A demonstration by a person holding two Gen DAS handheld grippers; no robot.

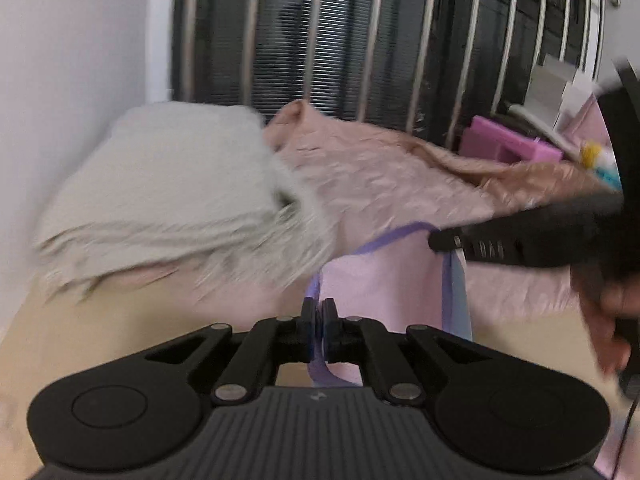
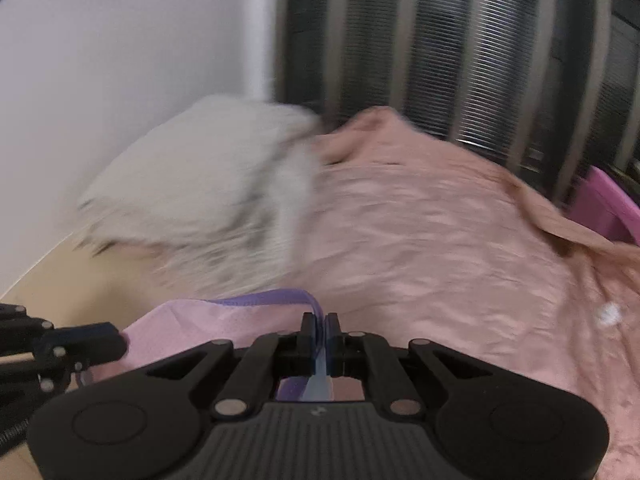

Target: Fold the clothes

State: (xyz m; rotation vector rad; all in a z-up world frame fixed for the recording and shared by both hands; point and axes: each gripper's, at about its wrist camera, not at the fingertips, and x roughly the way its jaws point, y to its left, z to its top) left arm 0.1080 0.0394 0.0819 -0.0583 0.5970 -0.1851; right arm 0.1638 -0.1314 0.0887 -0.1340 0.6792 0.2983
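Both views motion-blurred; detail limited.

Left tongs (image 1: 319,322) pinched narrow on the purple-trimmed edge of the light pink thin-fabric garment (image 1: 380,284), lower centre of the left view. Right tongs (image 2: 320,334) likewise clamped on the same purple binding plus a pale blue strip, lower centre of the right view. Garment held between the two, sagging just above the beige surface (image 1: 120,340), close in front of both cameras.

Behind it: folded grey-white fringed knit cloth (image 1: 168,196) at centre left, crumpled salmon-pink satin-like garment (image 1: 380,168) spreading to the right, touching the grey one. Magenta plastic box (image 1: 508,144) at right edge, barred dark window (image 1: 360,40) across the top.

Risks, judged from here:
- Grip is on narrow trim only; slick thin fabric likely to slip out under a fast swing.
- Pull apart too hard: trim stretches, fold line skews.
- Hanging fabric may drag over the salmon garment or snag the grey fringe, disturbing what looks like a finished fold.
- Uneven tong height gives a crooked lay-down.
- Little bare surface visible in front; landing on the salmon garment likely unless brought nearer.
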